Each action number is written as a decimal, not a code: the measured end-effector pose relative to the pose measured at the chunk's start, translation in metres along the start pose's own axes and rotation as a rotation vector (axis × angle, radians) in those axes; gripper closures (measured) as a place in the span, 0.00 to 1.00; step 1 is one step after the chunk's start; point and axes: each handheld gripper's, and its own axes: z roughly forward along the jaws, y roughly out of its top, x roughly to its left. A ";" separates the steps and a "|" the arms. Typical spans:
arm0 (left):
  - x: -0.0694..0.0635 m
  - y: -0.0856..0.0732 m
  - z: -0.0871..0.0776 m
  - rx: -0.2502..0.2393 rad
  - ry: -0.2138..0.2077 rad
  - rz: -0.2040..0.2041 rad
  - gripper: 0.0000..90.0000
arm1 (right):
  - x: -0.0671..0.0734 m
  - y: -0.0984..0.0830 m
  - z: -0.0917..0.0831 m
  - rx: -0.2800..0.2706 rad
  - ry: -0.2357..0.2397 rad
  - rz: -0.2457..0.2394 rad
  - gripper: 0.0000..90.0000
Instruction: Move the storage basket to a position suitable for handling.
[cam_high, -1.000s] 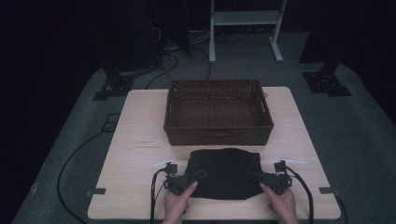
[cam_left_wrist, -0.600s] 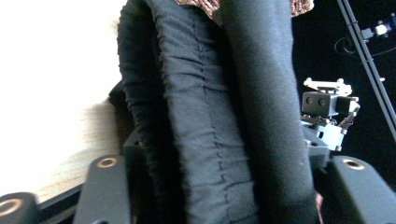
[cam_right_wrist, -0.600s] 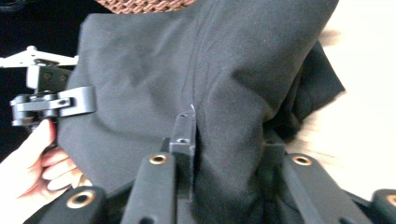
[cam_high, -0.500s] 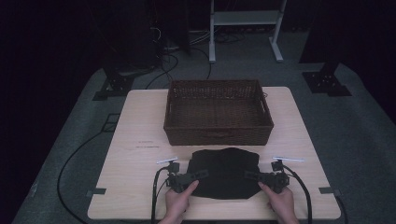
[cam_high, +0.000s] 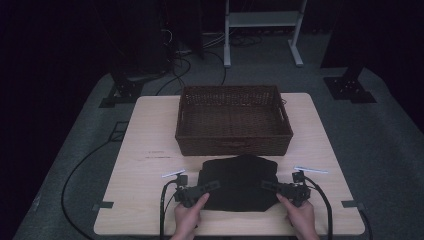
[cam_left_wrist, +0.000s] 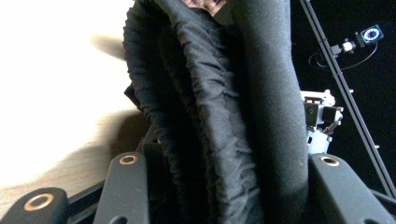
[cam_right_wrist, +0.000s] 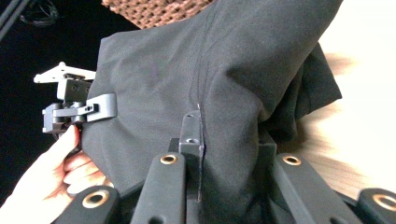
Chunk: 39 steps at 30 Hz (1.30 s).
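A dark room surrounds a pale wooden table (cam_high: 145, 190), which stands on grey floor with black cables trailing off to the left and a white frame (cam_high: 262, 22) at the back. A brown wicker basket (cam_high: 233, 120) sits at the middle of the table's far half, empty as far as the high view shows. Just in front of it, on the near half, lies a black cloth (cam_high: 239, 180), rumpled and roughly flat, its far edge close to the basket's front wall.

At the cloth's left edge the left gripper (cam_high: 207, 186) comes in level from the side, held by the person's left hand (cam_high: 189, 216), with a cable looping down toward the table's near edge. Its jaws have just been closing and now clamp a thick bunch of the cloth: in the left gripper view, folds of the cloth (cam_left_wrist: 219, 116) fill the space between the two black jaws, with the tabletop to their left.

At the cloth's right edge the right gripper (cam_high: 271, 185) mirrors it, held by the right hand (cam_high: 300, 217). Its jaws have likewise just been closing and pinch the cloth's right edge; in the right gripper view the cloth (cam_right_wrist: 224, 70) rises from between the jaws, and the left gripper (cam_right_wrist: 100, 108) with its hand (cam_right_wrist: 51, 179) shows beyond it, at that view's left.
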 end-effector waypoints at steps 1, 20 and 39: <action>-0.002 0.000 -0.001 -0.003 -0.004 0.006 0.57 | 0.002 0.000 -0.001 -0.003 0.002 -0.002 0.82; -0.049 0.028 -0.019 -0.086 -0.078 0.091 0.57 | 0.045 0.026 -0.023 -0.139 0.088 -0.069 0.82; -0.080 0.080 -0.017 -0.156 -0.104 0.147 0.56 | 0.076 0.083 -0.033 -0.211 0.099 -0.157 0.82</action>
